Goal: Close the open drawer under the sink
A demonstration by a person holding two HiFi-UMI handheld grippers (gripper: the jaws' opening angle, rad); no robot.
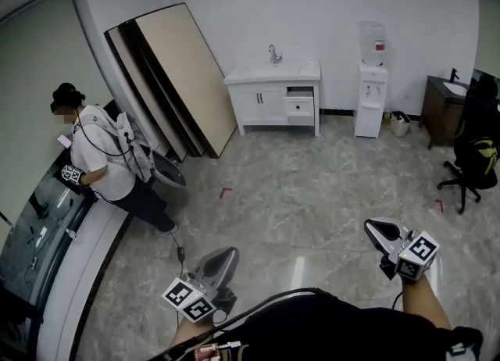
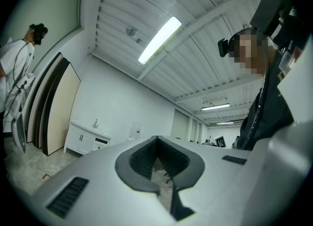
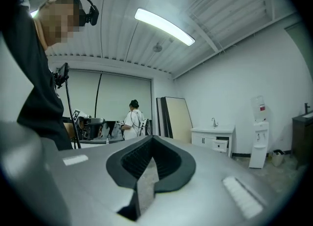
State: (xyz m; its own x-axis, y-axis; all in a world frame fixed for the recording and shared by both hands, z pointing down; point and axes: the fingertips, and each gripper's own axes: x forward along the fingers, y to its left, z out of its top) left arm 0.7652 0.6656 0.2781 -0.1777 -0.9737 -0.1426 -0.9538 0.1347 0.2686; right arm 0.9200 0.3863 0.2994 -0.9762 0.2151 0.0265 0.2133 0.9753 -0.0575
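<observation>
Left gripper [image 1: 225, 256] and right gripper [image 1: 377, 229] hang closed and empty, because the open drawer [image 1: 299, 105] at the cabinet's [image 1: 258, 106] right edge is far off.

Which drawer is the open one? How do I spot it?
Find the far white wall, where a white sink cabinet stands between the leaning boards and the water dispenser. The open drawer is on the cabinet's right side as you face it, just under the top. It sticks out with a dark gap above it, while the doors beside it sit flush.
</observation>
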